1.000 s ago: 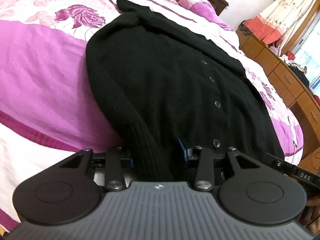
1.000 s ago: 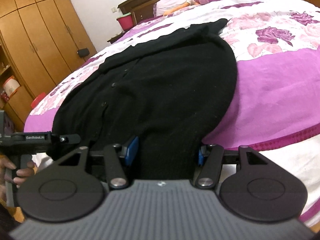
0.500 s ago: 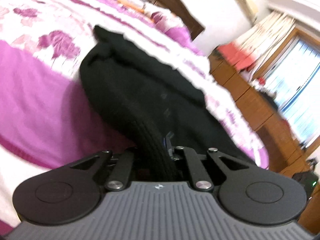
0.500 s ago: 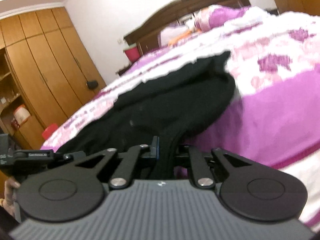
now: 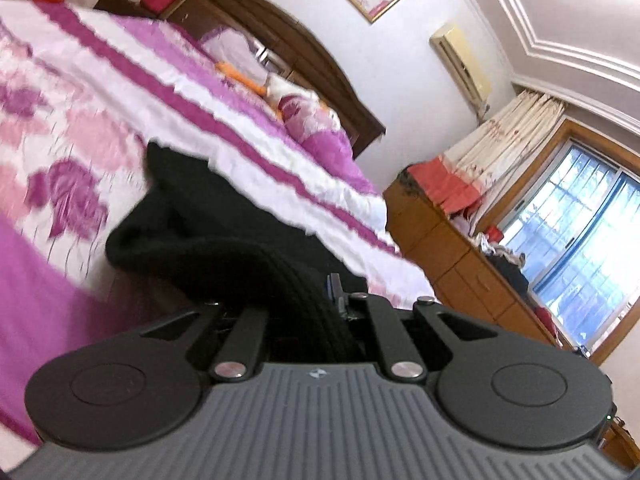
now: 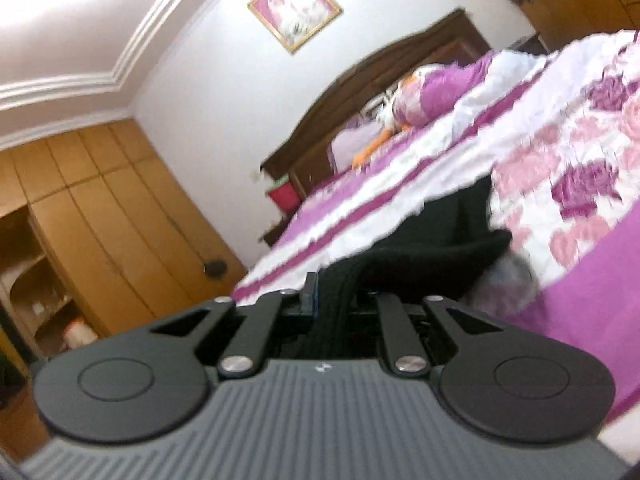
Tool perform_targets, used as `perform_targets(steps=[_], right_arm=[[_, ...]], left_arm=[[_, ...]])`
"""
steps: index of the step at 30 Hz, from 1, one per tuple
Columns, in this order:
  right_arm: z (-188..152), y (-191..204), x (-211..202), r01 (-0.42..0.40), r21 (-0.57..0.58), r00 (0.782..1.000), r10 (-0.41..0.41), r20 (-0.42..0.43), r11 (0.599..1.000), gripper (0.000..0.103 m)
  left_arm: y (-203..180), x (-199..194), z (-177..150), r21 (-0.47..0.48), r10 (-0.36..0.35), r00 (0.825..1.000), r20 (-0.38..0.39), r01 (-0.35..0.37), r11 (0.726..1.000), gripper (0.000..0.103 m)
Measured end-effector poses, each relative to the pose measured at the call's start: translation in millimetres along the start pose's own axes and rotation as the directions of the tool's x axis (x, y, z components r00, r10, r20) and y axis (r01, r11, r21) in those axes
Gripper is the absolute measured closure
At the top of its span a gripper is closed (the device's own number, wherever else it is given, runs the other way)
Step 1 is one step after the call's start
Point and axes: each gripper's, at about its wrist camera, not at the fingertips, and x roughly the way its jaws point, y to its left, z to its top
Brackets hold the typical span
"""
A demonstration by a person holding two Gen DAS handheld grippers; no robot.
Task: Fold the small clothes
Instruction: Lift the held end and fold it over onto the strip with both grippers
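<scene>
A black knit cardigan [image 5: 208, 224] lies on the purple and white floral bedspread [image 5: 80, 128]. My left gripper [image 5: 308, 300] is shut on its ribbed hem, which runs between the fingers and bunches up in front. In the right wrist view the cardigan [image 6: 432, 256] also shows, lifted into a low fold. My right gripper [image 6: 340, 296] is shut on the other ribbed hem corner. Both grippers hold the hem raised off the bed and tilt upward toward the headboard.
A dark wooden headboard [image 5: 304, 60] and pillows [image 5: 316, 120] stand at the far end. A wooden dresser [image 5: 452, 248] with clothes and a window are to the right. A wooden wardrobe [image 6: 100, 224] stands at the left in the right wrist view.
Both grippers closed on the cardigan's hem, then lifted it and tilted upward; the cardigan's lower half rose off the bed and bunched toward the far end.
</scene>
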Motion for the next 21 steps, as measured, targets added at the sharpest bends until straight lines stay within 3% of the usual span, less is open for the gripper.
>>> perform_targets(steps=[7,15,21], right_arm=[[29.7,1.4,35.5,0.044,0.024,0.994,-0.046,0.098,0.999,0.091],[58.1,-0.9,83.4,0.092,-0.046,0.989,-0.086,0.119,0.995,0.091],[72.5,-11.3,130.3,0.149,-0.093,0.984,-0.138,0.111,0.985,0.091]], left_arm=[[-24.4,28.7,42.5,0.054,0.022,0.996,0.084,-0.027,0.998,0.094],[-32.0,89.6,84.6,0.125,0.088,0.989,0.121,-0.103,0.987,0.094],[-17.2,144.6,108.3,0.146,0.16,0.982,0.096,-0.173,0.974,0.094]])
